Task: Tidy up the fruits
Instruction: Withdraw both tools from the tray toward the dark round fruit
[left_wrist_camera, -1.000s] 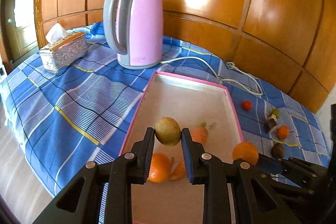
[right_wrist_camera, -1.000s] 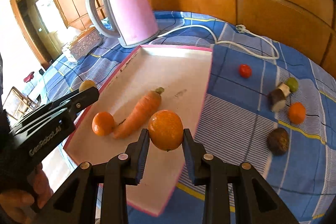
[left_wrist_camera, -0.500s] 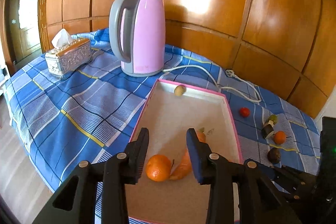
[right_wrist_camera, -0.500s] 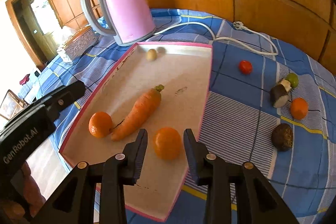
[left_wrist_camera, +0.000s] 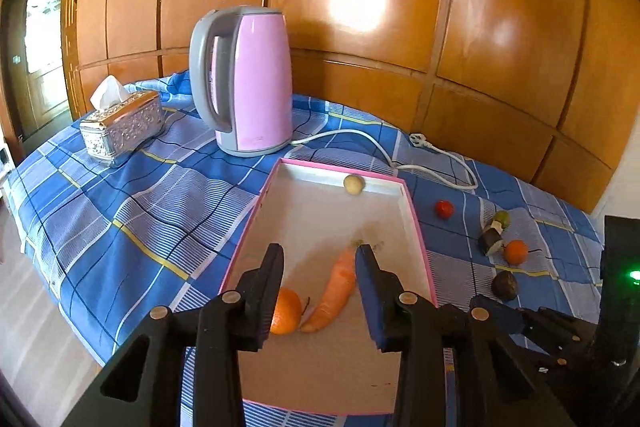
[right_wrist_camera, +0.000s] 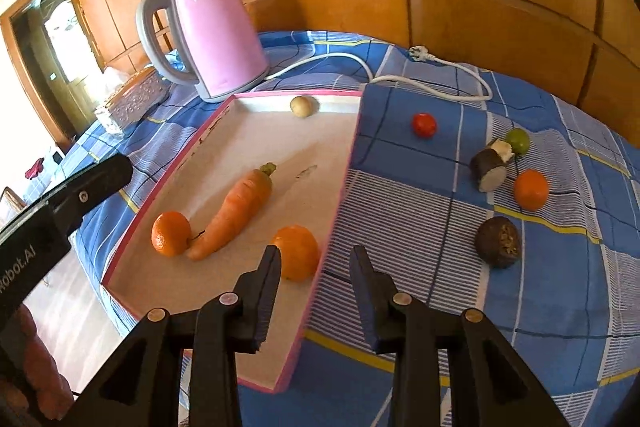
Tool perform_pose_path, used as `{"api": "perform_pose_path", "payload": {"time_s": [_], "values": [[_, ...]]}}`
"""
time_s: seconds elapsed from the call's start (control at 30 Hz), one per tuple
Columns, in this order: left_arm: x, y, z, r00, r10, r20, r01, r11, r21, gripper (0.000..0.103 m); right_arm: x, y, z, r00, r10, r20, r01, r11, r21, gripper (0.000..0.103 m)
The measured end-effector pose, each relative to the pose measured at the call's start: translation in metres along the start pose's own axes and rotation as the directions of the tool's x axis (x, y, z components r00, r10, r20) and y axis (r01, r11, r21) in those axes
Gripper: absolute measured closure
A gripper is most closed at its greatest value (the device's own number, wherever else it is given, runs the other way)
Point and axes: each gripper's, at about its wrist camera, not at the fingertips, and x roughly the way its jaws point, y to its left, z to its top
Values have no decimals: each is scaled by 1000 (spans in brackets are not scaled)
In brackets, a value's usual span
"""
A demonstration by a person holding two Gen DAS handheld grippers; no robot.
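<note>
Hovering over the tray (right_wrist_camera: pixel 224 115), both claws, left (left_wrist_camera: pixel 319 281) and right (right_wrist_camera: pixel 315 285), gaped empty; an orange (right_wrist_camera: pixel 296 253) lay just ahead. Likely next: reaching right for 5 loose fruits (right_wrist_camera: pixel 530 189).

Left gripper (left_wrist_camera: pixel 319 269) held low and level, jaws spread wide, nothing between the black fingers (left_wrist_camera: pixel 267 289). Right gripper (right_wrist_camera: pixel 315 273) likewise parted and unloaded, fingers (right_wrist_camera: pixel 368 291) pointing forward and slightly down. Seen from the right wrist camera: left gripper's body at the left edge, with what was probably the holding hand (right_wrist_camera: pixel 28 367) below it, blurred.
</note>
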Motion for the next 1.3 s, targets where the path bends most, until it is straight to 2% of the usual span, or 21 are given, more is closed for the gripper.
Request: {"api": "perform_pose_path", "payload": {"time_s": [0.9,1.3], "values": [[14,-51,-23,994,-65,-85,74,991,108,61,-15,-60,-18,995,-99,3,98,987,129,67],[18,-75,-33,988,-100,-121,118,982,151,50,-23,-91,-26,988,-153,4,149,970,191,66]]}}
